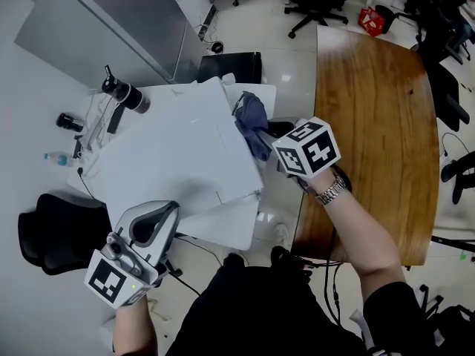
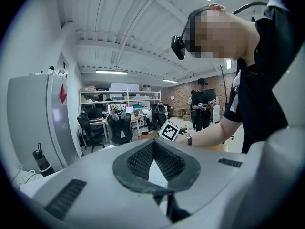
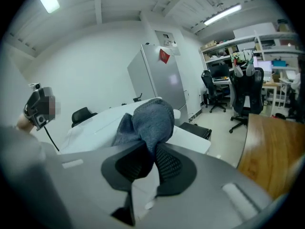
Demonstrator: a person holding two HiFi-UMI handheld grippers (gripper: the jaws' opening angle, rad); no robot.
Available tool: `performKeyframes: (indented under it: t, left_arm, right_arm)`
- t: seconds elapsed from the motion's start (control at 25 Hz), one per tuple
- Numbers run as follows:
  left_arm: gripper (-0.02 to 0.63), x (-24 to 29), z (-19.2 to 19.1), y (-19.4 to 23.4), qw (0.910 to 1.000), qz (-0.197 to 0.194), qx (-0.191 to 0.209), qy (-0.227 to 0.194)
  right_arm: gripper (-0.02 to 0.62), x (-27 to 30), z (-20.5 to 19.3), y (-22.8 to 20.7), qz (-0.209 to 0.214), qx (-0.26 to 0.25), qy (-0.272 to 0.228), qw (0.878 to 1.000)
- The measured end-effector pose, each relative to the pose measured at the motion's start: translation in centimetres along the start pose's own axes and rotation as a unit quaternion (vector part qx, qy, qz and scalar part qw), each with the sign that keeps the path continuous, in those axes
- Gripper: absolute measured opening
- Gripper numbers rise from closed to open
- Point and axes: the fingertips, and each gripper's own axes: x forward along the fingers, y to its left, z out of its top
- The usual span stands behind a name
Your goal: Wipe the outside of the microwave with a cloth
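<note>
My right gripper [image 3: 151,160], jaws narrowly clamped on the grey cloth [image 3: 152,118], holds it at the right edge of the microwave [image 1: 171,154]. My left gripper [image 2: 153,165], jaws closed and empty, sits by the near corner. I should press the cloth flat and stroke evenly.

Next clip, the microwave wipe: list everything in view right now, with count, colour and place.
microwave: one, white, centre, on the small table
cloth: one, grey-blue, at the microwave's right edge
small table: one, white, under the microwave
flask: one, black, far-left on the small table
wooden table: one, brown, right
cabinet: one, grey, top left
office chairs: several, black, around the room
left gripper: grey, shut and empty, near the microwave's near-left corner
right gripper: grey, shut on the cloth
</note>
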Motion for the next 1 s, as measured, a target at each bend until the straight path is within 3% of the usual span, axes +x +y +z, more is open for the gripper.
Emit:
performKeyframes:
  t: [0.48, 0.84, 1.0]
  left_arm:
    - [0.005, 0.0, -0.2, 0.4, 0.9998, 0.018, 0.003, 0.005]
    - [0.005, -1.1, -2.0, 0.1, 0.9987, 0.027, -0.015, 0.040]
    - [0.005, -1.3, -1.7, 0.2, 0.9989, 0.034, -0.011, 0.031]
  right_arm:
    - [0.058, 4.9, -7.0, -3.2, -0.007, 0.045, 0.037, 0.998]
    - [0.058, 7.6, -10.5, -5.2, -0.035, 0.050, 0.081, 0.995]
    - [0.058, 8.4, -11.9, -5.7, -0.050, 0.047, 0.102, 0.992]
